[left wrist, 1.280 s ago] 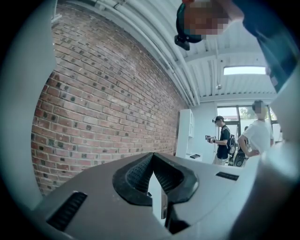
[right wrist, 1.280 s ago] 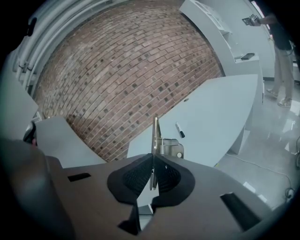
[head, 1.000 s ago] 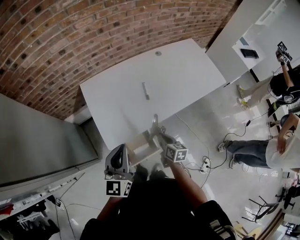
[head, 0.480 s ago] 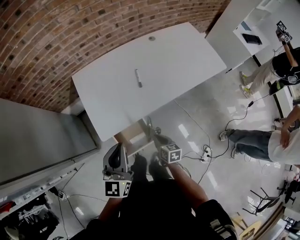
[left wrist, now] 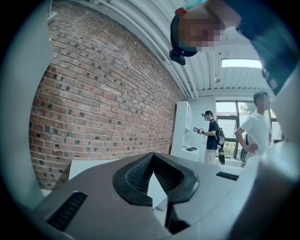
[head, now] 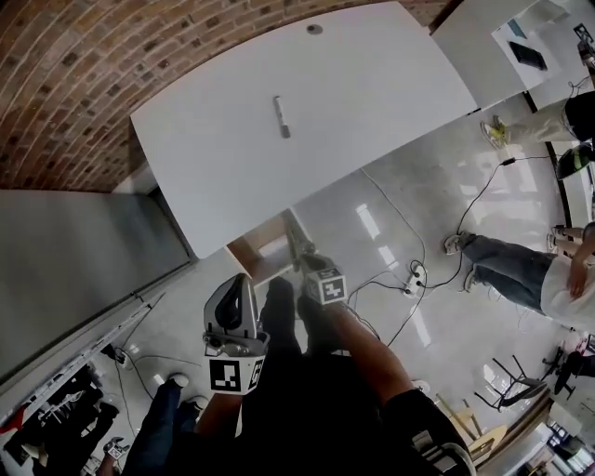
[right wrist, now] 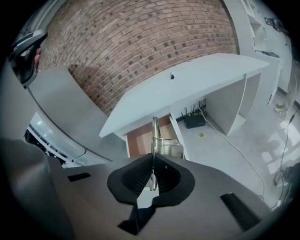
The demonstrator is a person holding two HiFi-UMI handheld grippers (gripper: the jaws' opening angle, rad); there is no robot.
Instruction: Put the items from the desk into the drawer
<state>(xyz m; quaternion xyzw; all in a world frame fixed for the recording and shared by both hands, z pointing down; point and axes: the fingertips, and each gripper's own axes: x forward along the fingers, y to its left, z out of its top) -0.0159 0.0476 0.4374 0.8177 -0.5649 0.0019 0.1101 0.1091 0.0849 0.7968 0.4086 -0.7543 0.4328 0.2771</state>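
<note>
My right gripper (head: 304,264) is shut on a thin metal item (right wrist: 153,136) that sticks out ahead of the jaws, seen edge-on. It hangs over the open drawer (right wrist: 139,142) under the white desk (head: 372,102). A silvery ribbed metal part (right wrist: 171,148) shows just beyond the jaws; I cannot tell whether it belongs to the held item or lies in the drawer. A dark pen (head: 280,116) lies on the desk, with a small round thing (head: 315,29) near the far edge. My left gripper (head: 236,286) is shut on nothing, held level to the left of the drawer and facing the brick wall (left wrist: 93,93).
A grey cabinet (head: 74,251) stands left of the desk. Cables and a power strip (head: 412,276) lie on the floor to the right, near people's legs (head: 502,279). A second white table (head: 483,37) carries a black device (head: 528,56). A router (right wrist: 193,121) sits under the desk.
My right gripper has sunk with the metal item, down toward the open drawer. The left gripper has dropped a little. The desk now sits higher in the head view.
</note>
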